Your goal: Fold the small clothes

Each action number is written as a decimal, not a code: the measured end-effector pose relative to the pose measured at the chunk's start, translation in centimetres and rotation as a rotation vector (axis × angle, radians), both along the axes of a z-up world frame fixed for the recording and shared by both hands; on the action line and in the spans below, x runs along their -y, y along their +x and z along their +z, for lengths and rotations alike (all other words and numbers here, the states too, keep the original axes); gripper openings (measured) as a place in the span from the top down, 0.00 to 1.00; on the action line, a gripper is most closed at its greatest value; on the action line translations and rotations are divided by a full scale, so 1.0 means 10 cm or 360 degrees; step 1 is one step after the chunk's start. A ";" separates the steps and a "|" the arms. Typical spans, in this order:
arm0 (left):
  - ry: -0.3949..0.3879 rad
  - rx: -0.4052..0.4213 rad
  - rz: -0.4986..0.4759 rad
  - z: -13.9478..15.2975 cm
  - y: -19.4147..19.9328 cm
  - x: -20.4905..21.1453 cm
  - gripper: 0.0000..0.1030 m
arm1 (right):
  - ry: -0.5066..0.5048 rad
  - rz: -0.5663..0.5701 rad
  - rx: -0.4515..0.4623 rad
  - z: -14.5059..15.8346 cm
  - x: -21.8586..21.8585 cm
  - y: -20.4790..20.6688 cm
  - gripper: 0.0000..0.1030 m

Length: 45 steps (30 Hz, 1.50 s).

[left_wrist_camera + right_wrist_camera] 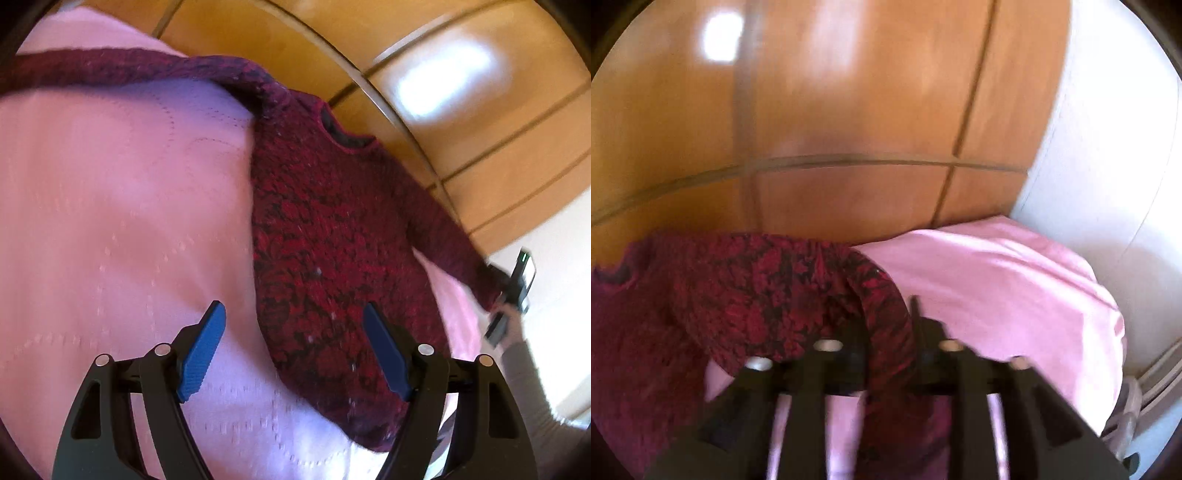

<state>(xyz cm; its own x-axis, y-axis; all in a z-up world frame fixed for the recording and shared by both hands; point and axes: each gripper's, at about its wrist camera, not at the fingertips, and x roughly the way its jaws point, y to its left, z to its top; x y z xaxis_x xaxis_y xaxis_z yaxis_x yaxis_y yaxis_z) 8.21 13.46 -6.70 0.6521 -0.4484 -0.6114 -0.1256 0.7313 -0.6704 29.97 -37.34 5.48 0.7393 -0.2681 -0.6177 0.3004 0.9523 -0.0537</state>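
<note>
A dark red knitted sweater (332,236) lies flat on a pink bedspread (110,221), neck toward the wooden wall. One sleeve (129,68) stretches away to the far left. My left gripper (295,350) is open and empty, hovering over the sweater's lower hem. My right gripper (511,295) holds the cuff of the other sleeve at the bed's right edge. In the right wrist view the right gripper (886,332) is shut on that sleeve (882,295), with the sweater body (720,295) to its left. This view is blurred.
A wooden panelled wardrobe (461,110) stands just behind the bed. A white wall (1108,166) is at the right. The pink bedspread (1015,288) bulges over the bed's corner. The person's grey sleeve (524,376) shows at the right edge.
</note>
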 end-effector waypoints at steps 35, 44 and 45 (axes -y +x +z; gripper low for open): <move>0.0135 -0.0031 -0.0305 0.58 -0.32 -0.08 0.53 | 0.0797 0.1144 -0.0370 -0.63 -1.10 -2.64 0.75; -0.0065 -0.0144 -0.0192 -0.14 -0.88 -0.09 0.39 | 0.1026 0.0888 -0.0480 -1.24 -0.86 -2.62 0.47; -0.0070 -0.0140 -0.0204 -0.14 -0.89 -0.05 0.39 | 0.1061 0.0902 -0.0513 -1.31 -0.89 -2.57 0.50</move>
